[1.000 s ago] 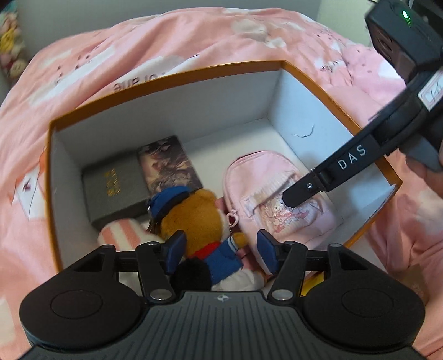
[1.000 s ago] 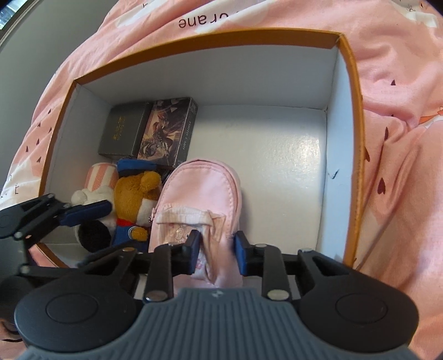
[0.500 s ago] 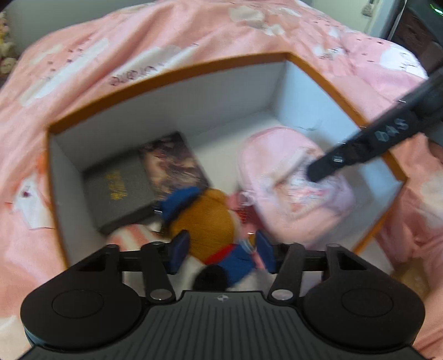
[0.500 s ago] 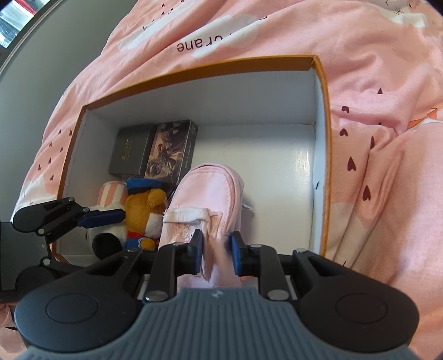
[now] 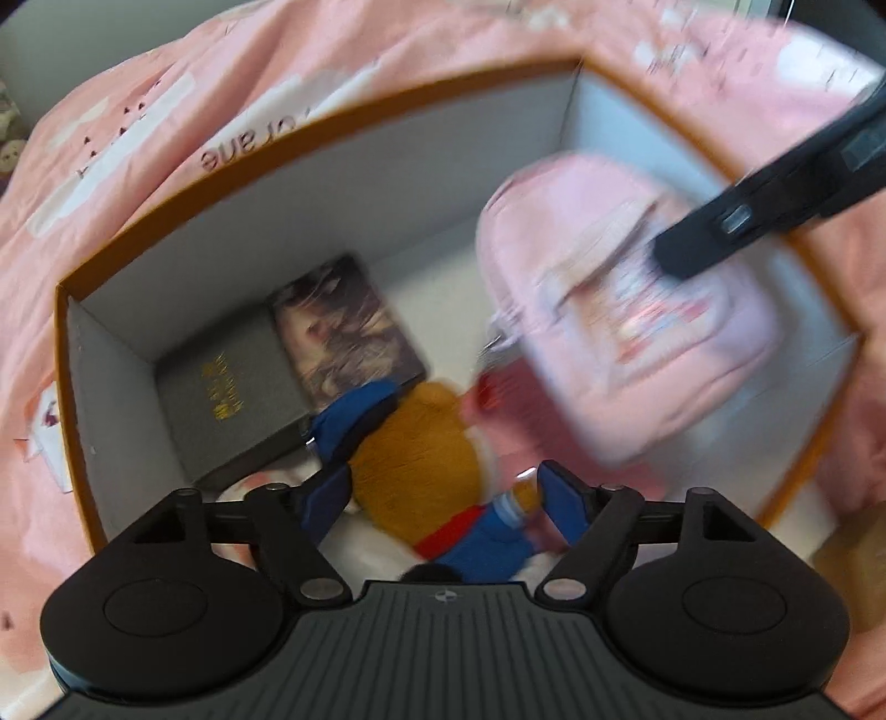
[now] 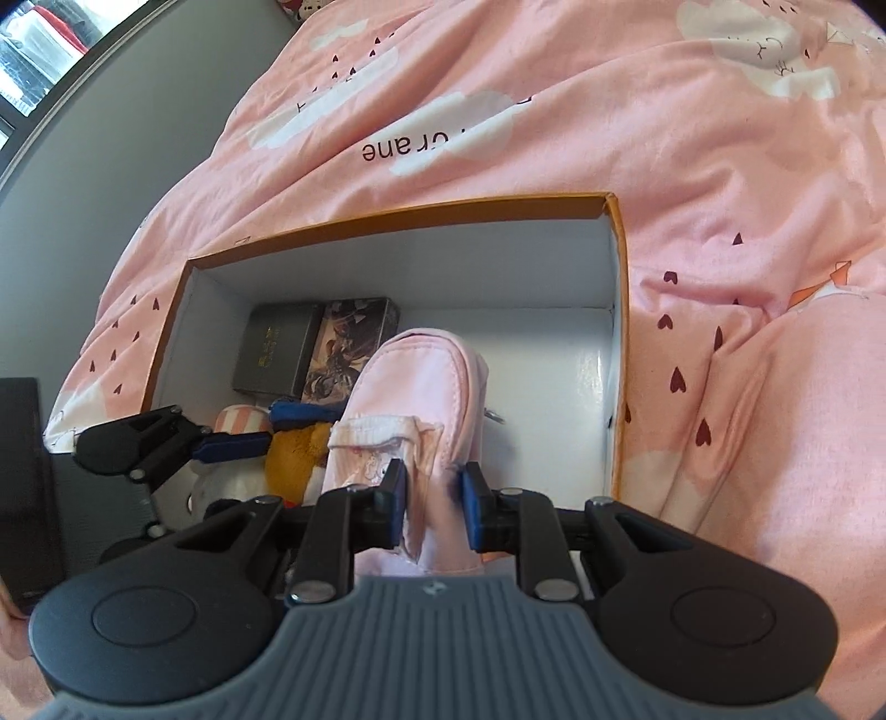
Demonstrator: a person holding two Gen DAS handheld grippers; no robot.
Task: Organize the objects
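Backpack point(image 6: 421, 399) clamped in right tool point(image 6: 433, 501), top pointing away, left tool point(image 5: 446, 493) just spread around bear point(image 5: 421, 459).

Bedroom at home: pink cloud-print duvet point(image 6: 609, 111), window point(image 6: 33, 50) beside bed.

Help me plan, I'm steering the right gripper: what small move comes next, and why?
Probably keep lifting: the right gripper is shut on the pink backpack, whose body hangs inside the orange-rimmed box close beside the teddy bear.
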